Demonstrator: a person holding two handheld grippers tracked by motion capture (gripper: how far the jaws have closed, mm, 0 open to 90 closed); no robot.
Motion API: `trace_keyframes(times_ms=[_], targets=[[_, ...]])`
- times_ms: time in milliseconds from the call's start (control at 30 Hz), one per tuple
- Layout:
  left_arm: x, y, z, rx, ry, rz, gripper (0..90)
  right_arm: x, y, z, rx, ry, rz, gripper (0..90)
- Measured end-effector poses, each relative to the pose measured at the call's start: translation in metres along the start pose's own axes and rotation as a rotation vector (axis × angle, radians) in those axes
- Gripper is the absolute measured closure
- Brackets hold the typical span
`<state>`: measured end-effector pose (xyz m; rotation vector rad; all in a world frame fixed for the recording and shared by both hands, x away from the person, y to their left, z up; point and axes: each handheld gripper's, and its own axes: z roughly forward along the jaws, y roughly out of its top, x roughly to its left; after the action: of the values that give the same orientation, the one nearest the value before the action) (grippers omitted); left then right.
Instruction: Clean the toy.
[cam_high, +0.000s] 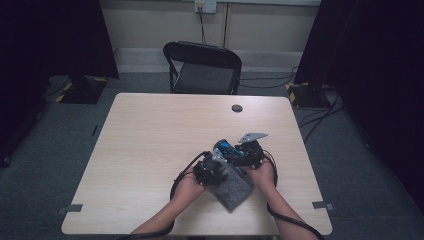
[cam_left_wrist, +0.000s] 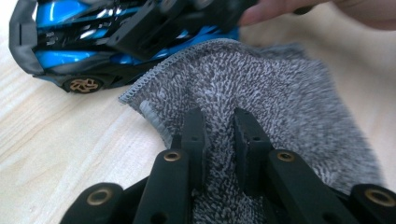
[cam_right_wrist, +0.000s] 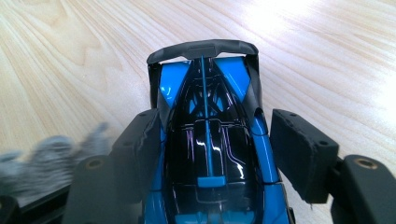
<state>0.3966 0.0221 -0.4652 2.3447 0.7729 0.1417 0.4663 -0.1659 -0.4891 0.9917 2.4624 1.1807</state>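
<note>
Pale wood-grain table is seen on grey carpet, with a black folding chair behind it and a round dark cap set in the far part of the top. Glossy blue-and-black toy car, low and wedge-shaped with a grey rear wing and a bronze wheel, is placed right of centre on the near part of the table. Grey looped terry cloth with a stitched hem is laid touching it, just nearer the table's front edge. Left gripper is pinched tight on a fold of the cloth. Right gripper is set around the car, one pad touching its side, the other just clear.
</note>
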Motion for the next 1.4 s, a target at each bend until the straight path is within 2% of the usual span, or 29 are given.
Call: trace_keyframes(times_ms=[67,133,200,267,300,500,600,800,867,933,1033,1233,1400], targets=[[0.002,0.000,0.002,0.008,0.016,-0.001,76.5,0.000,-0.001,0.000,-0.002,0.000,0.000,34.3],[0.011,0.001,0.003,0.003,0.021,-0.037,76.5,0.000,-0.002,0.000,-0.009,0.000,0.002,34.3],[0.016,0.002,0.003,0.009,0.035,-0.047,76.6,0.000,-0.002,0.000,-0.013,0.001,0.000,34.3],[0.018,0.003,0.003,0.012,0.043,-0.048,76.6,0.000,-0.002,0.000,-0.012,0.001,0.000,34.3],[0.021,0.005,0.003,0.021,0.065,-0.042,76.6,0.000,-0.002,0.000,-0.010,0.000,0.000,34.3],[0.031,0.008,0.002,0.023,0.086,-0.065,76.7,0.000,-0.002,0.000,-0.015,0.000,0.000,34.3],[0.033,0.008,0.002,0.025,0.087,-0.067,76.8,0.000,-0.002,0.000,-0.014,0.000,0.000,34.3],[0.039,0.008,-0.001,0.048,0.116,-0.059,77.0,0.000,-0.002,-0.001,-0.014,0.001,-0.003,34.3],[0.043,0.005,-0.004,0.049,0.121,-0.067,77.0,0.000,-0.002,-0.001,-0.014,0.001,-0.003,34.3],[0.051,0.002,-0.008,0.038,0.139,-0.101,77.0,0.000,-0.003,-0.001,-0.017,0.001,-0.002,34.3],[0.060,0.001,-0.010,0.036,0.150,-0.119,77.0,0.000,-0.003,-0.001,-0.018,0.002,-0.004,34.3],[0.070,0.004,-0.011,0.045,0.183,-0.126,77.0,0.000,-0.004,-0.001,-0.021,0.002,-0.001,34.3],[0.075,0.006,-0.014,0.040,0.186,-0.141,77.0,-0.001,-0.005,-0.002,-0.021,0.007,-0.002,34.3]])
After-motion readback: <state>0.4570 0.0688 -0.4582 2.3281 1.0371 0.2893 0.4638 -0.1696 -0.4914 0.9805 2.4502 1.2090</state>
